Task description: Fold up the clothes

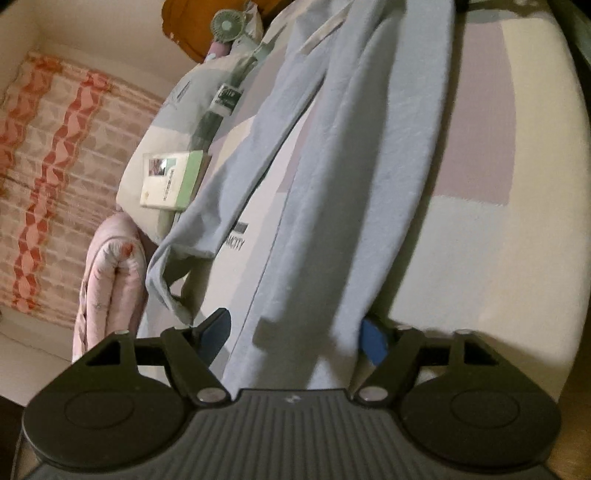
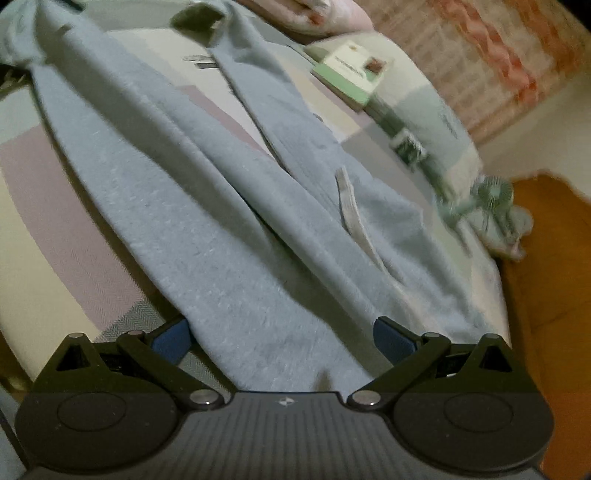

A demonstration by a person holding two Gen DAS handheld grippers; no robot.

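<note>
Here, left view: the left tool (image 1: 295,332) gapes wide around light-blue trousers (image 1: 332,166) stretched lengthwise along the bed (image 1: 498,240); right view: the right tool (image 2: 282,338), equally wide, straddles their broader end; pinching both ends evenly should keep folds straight.

Both grippers: black ribbed body, silver pivot screws, blue-padded fingers (image 1: 373,341).

Site: home bedroom | Landmark: bed (image 1: 517,240) with pastel colour-block cover | Beyond bed: folded pink quilt (image 1: 110,280), pink-and-red patterned curtain (image 1: 48,177) | On bed, far side: book (image 1: 170,181), small handheld fan (image 1: 225,22) | Walls: plain, domestic.
</note>
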